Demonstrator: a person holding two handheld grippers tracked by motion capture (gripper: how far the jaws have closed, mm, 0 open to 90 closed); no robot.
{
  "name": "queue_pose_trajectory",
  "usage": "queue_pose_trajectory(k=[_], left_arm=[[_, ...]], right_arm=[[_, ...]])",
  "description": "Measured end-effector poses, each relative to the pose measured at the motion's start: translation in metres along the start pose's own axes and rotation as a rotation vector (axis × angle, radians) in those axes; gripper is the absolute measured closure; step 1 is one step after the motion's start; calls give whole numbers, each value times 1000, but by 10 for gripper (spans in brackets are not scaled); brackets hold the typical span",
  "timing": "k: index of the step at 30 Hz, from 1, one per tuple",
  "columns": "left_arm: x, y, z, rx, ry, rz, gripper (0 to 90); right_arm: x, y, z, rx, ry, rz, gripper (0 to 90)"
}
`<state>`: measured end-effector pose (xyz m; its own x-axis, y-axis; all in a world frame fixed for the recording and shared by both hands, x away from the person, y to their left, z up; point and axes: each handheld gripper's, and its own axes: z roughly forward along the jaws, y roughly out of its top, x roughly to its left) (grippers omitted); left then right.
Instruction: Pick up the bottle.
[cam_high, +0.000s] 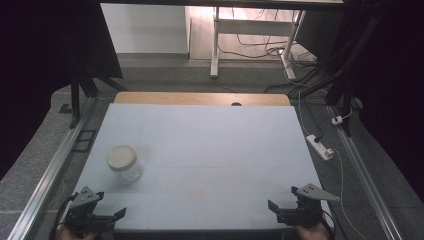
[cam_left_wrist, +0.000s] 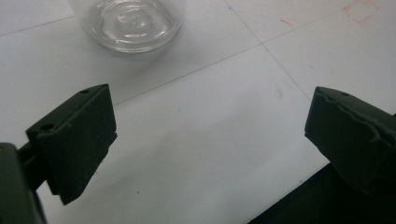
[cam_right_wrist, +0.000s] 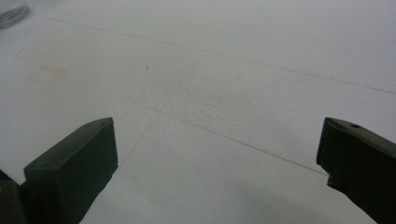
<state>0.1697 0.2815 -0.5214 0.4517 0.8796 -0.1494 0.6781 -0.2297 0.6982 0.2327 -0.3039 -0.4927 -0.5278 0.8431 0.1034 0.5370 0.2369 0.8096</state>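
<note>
The lidded glass jar (cam_high: 123, 164) stands upright at the table's (cam_high: 210, 145) near left, just beyond the left gripper (cam_high: 107, 216), which is nearer than the right gripper (cam_high: 281, 210); both jaws gape empty.

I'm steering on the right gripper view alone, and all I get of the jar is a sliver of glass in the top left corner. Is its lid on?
Observer: Yes. In the high view the jar stands upright with a pale lid on top.
Operator: Which gripper is nearer to it?
Observer: The left gripper; it sits at the table's near left corner, just short of the jar.
Operator: Are its fingers open?
Observer: Yes. The left gripper view shows them wide apart, with only bare table between them and the jar's glass base beyond.
</note>
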Motion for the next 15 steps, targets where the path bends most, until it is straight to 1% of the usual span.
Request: queue_pose_trajectory(k=[3,4,7,11,15], left_arm=[[1,-1,-1,-7,-5,-7,29],[1,-1,-2,-8,-5,-12,27],[1,-1,-2,-9,-8,-14,25],[2,-1,-1,-7,-9,-16,24],[3,-1,-2,-8,-13,-31,20]], right_arm=[[0,0,0,0,4,6,0],[0,1,1,10,15,17,0],[1,1,2,12,21,17,0],[0,1,2,16,30,28,0],[1,1,3,23,31,19,0]])
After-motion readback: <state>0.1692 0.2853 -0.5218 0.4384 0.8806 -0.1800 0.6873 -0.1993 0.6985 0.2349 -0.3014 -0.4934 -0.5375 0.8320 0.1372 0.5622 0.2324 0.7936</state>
